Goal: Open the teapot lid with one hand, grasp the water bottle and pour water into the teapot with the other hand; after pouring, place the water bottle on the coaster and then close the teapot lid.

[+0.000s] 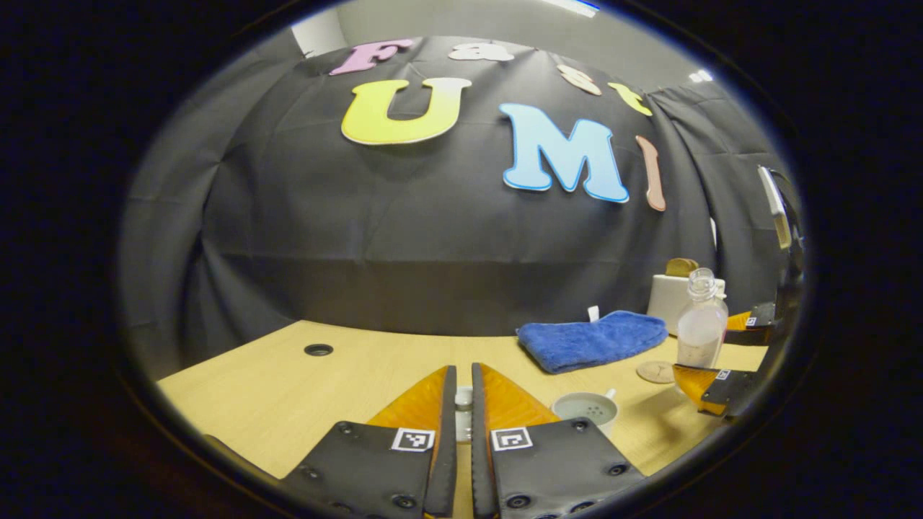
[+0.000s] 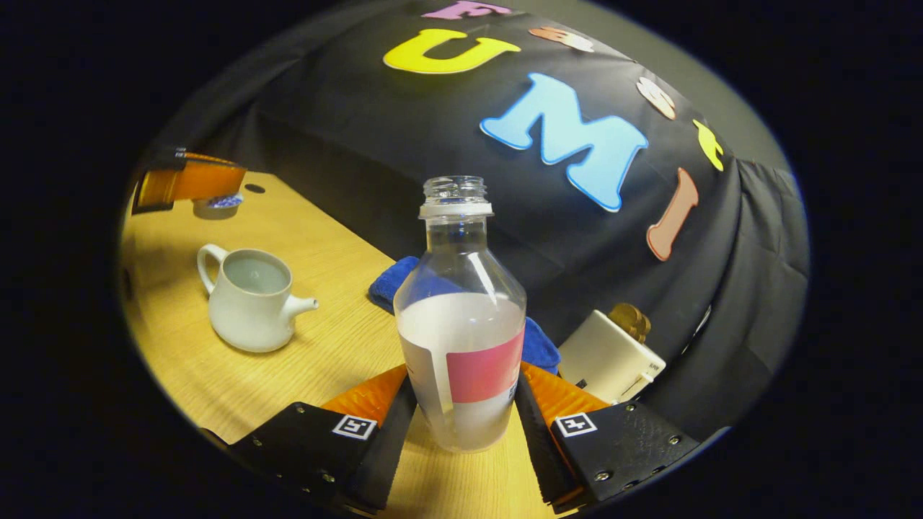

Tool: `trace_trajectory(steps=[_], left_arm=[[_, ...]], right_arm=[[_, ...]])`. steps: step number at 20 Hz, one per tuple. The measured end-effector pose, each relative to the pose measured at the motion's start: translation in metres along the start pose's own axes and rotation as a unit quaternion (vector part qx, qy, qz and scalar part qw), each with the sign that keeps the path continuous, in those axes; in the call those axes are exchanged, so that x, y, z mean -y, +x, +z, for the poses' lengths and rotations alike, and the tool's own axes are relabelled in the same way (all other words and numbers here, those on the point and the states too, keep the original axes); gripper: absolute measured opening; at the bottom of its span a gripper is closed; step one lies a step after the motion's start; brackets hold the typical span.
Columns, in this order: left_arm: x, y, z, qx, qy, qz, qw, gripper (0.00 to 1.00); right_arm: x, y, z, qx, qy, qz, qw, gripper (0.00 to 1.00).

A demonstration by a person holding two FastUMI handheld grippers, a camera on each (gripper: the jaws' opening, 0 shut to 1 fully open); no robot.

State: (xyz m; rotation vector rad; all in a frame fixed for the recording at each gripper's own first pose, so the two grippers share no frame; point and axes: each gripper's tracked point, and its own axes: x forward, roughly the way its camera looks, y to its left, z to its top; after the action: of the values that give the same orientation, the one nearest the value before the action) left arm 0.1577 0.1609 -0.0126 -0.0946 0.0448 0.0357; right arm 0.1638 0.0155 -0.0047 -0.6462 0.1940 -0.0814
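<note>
Clear plastic, uncapped and about half full of water, the water bottle (image 2: 461,317) stands upright at the bottom centre of the right gripper view, and my right gripper (image 2: 461,411) is clamped on it, one finger pressed to each side of its labelled lower body. Left of it in that view, at mid-left, the white teapot (image 2: 251,299) sits on the wooden table (image 2: 324,346) with its top open, handle toward the upper left and spout pointing toward the bottle. Behind the bottle lies a blue cloth (image 2: 393,285), and at lower right a white toaster (image 2: 609,357) with bread slices in its slots.

At the bottom centre of the left gripper view my left gripper (image 1: 464,414) is pinched on the teapot lid (image 1: 464,404), a small white piece caught between the nearly touching fingers and held above the table. Just right of the fingers shows the teapot's open rim. Farther right a round coaster (image 1: 655,372) lies bare on the table, just in front of the cloth, with the bottle standing beside it in my other gripper at the right edge. In the upper left of the right gripper view, the left gripper appears again holding the lid above the table.
</note>
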Motion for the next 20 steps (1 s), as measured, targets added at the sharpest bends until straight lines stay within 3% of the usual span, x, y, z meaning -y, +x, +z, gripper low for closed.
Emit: trace_trajectory(steps=[5,11,20], left_arm=[[-0.016,0.0,-0.003,-0.005,-0.014,0.012,1.0,0.14],[-0.018,0.002,-0.004,-0.006,-0.013,0.007,1.0,0.16],[-0.022,-0.001,0.003,0.005,-0.026,0.007,1.0,0.15]], right_arm=[[-0.013,0.005,0.019,0.016,-0.096,0.01,0.995,0.75],[-0.011,0.016,0.024,0.018,-0.231,0.0,0.973,0.75],[-0.004,0.03,0.039,0.038,-0.4,-0.03,0.915,0.75]])
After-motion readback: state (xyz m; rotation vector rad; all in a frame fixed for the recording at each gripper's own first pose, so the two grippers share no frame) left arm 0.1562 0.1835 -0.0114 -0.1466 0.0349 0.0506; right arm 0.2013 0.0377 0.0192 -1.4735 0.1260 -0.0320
